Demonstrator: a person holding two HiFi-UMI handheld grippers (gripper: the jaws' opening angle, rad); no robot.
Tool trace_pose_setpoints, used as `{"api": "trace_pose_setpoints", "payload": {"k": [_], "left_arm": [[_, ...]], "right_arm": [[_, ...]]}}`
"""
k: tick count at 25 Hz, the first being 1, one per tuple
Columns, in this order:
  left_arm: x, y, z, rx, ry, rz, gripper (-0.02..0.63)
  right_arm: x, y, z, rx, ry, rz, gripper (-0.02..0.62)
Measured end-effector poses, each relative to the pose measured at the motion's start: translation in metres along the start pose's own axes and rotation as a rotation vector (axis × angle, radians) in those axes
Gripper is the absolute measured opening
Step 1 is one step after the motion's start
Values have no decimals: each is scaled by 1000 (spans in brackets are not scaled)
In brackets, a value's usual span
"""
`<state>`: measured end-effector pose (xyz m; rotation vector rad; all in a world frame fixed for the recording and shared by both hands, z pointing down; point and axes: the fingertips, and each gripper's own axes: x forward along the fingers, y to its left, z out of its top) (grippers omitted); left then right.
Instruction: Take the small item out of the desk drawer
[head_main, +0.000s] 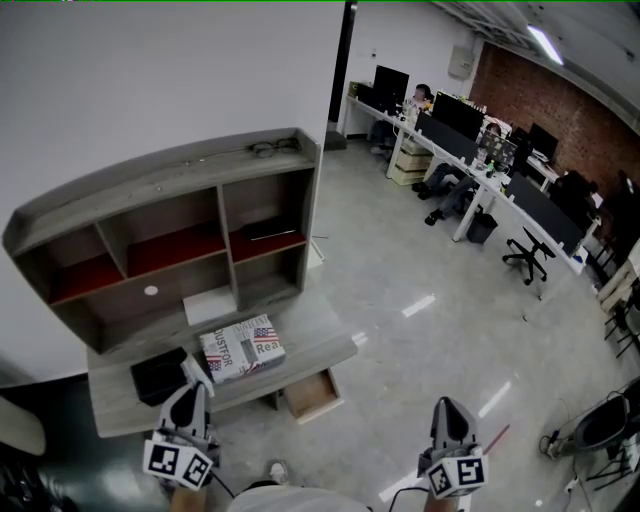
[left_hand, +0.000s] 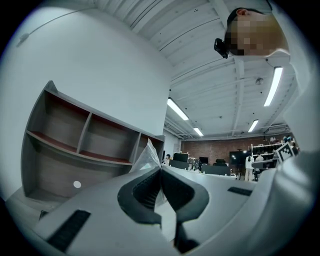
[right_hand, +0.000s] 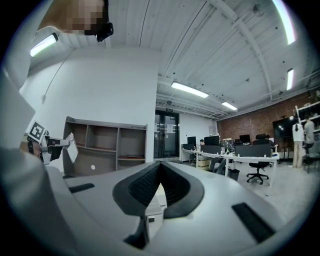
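Observation:
The wooden drawer hangs open under the front of the grey desk, and from here its inside looks bare. My left gripper is level over the desk's near left part, shut on a small clear plastic packet that sticks up past its tips. The same packet shows in the right gripper view, held out in front of the shelf unit. Off to the right of the desk, over the floor, my right gripper is shut with nothing between its jaws.
A grey shelf unit stands on the desk against the wall, with glasses on top. A flag-printed box and a black object lie on the desk. Office desks with seated people and a chair fill the back right.

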<state>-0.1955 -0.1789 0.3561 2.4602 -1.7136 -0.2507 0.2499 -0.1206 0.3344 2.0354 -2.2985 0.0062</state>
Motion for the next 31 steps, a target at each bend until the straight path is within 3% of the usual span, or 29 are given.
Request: {"api": "trace_pose_setpoints", "payload": {"k": [11,31], "left_arm": [[3,6,0,103,9,0,18],[-5,8,-5,51,10,12,18]], "right_arm": [[16,18,-6,-25,21,18,21],[35,42,-9,-46,43,94,21]]}}
